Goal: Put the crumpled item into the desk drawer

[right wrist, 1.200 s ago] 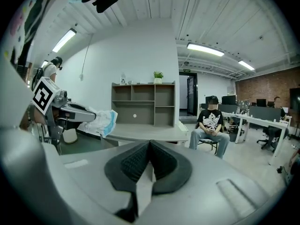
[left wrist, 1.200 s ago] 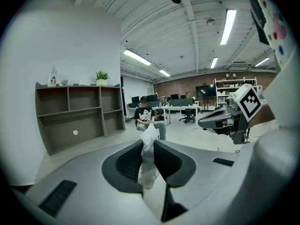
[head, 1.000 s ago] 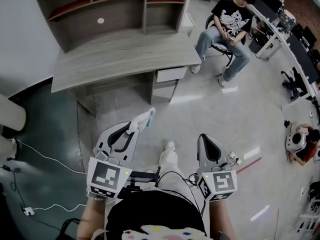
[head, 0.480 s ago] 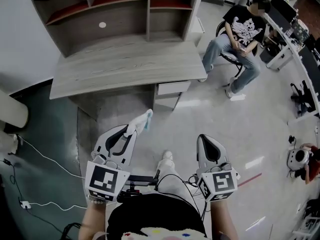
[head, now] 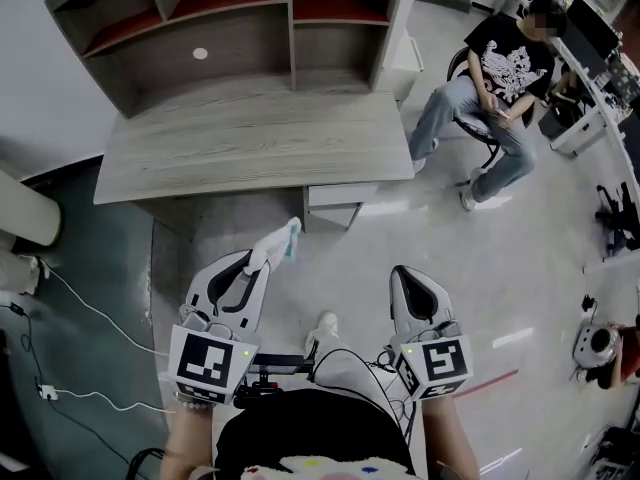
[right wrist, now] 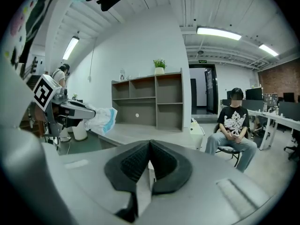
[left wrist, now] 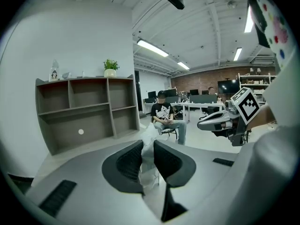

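Note:
The crumpled item [head: 281,239], a white wad with a blue edge, sticks out from my left gripper [head: 262,259], which is shut on it and held in the air in front of the desk. In the left gripper view the wad [left wrist: 149,159] is pinched between the dark pads. The grey wooden desk [head: 250,133] lies ahead; its pale drawer [head: 343,194] sits closed under the right end. My right gripper [head: 409,280] hangs level beside the left one, jaws shut on nothing. In the right gripper view the crumpled item [right wrist: 103,118] shows at the left.
A shelf hutch [head: 230,23] stands on the back of the desk. A person sits on a chair [head: 495,73] right of the desk. White cables [head: 90,313] run over the dark floor at left. My own foot [head: 325,323] is on the pale floor below.
The desk and its drawer have slid down and nearer in the head view, and the seated person has shifted right. Both grippers keep the same pose, the left still pinching the wad.

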### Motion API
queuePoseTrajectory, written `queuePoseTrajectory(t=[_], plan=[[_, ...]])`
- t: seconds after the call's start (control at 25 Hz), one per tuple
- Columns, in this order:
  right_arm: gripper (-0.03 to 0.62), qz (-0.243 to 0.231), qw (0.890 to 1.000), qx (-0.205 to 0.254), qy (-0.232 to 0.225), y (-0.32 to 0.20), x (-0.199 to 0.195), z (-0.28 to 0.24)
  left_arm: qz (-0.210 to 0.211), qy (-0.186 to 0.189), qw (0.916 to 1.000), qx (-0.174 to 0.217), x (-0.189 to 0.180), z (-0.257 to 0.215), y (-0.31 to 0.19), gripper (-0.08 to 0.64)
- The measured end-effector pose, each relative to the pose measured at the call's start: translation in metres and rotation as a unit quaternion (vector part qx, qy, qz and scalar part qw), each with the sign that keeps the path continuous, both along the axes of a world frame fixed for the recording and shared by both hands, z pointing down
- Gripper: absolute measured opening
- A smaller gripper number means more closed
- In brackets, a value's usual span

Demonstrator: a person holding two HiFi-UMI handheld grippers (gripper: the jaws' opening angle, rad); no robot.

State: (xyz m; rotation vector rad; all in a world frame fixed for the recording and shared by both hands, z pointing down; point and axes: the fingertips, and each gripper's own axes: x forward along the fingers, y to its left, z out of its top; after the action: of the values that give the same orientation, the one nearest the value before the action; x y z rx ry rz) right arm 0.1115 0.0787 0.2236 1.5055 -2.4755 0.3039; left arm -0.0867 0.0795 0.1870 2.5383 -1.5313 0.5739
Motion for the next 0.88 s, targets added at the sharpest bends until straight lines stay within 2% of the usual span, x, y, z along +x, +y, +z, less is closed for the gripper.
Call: queuePoseTrajectory(t=[0.2,0.52,0.88], plan=[[0.009,-0.033,0.999,-0.005,-0.003,-0.030,0.009,0.003,-0.024,-0.004,0.9997,-0.006,0.015,0.001,-0.021,0.064],[0.009,-0.058,0.998,-0.004,-0.009,-0.056,0.009,0.011,-0.041,-0.014,0.9990,-0.014,0.021,0.006,-0.044,0.064],[0.009,-0.069,0.997,-0.031,-0.025,-0.081,0.000,0.047,-0.030,-0.012,0.9988,-0.038,0.023,0.037,-0.072,0.064]])
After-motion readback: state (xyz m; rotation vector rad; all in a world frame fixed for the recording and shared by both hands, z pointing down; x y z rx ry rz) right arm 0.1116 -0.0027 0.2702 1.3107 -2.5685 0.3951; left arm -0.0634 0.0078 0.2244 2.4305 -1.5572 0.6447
